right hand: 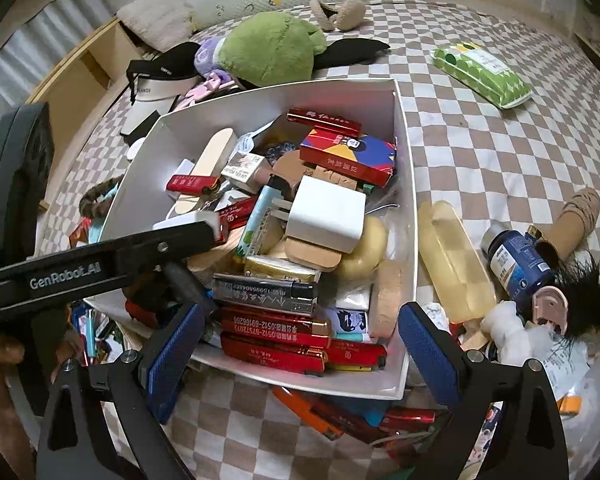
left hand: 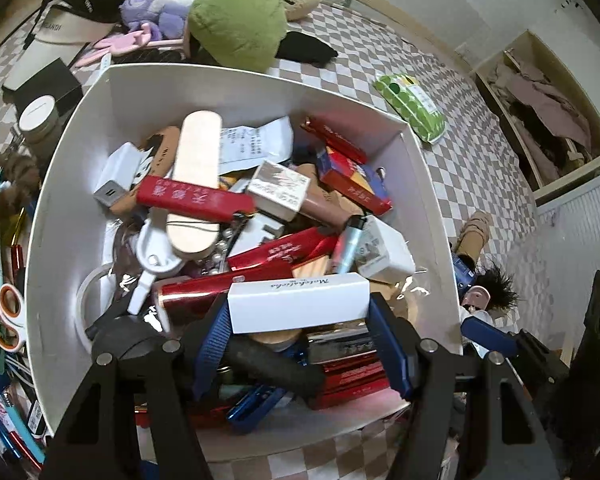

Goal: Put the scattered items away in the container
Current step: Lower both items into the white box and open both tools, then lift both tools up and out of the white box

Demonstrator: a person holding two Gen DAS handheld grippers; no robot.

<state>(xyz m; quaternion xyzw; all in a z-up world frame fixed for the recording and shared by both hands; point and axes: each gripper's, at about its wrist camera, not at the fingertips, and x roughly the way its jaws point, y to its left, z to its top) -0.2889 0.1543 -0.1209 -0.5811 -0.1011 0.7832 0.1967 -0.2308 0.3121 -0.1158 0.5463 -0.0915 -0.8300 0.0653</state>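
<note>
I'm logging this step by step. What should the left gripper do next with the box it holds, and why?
Probably open the left gripper: its fingers clamp the white box, already over the full white container, so releasing should drop it onto the pile.

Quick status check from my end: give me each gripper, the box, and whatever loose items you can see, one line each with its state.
left gripper: shut on the white carton, over the box
white carton: held, lying flat
right gripper: open, empty
white box: open-topped, piled full
green tissue pack: on the bed, outside the box
blue bottle: on its side, outside the box
orange-handled scissors: outside the box
</note>
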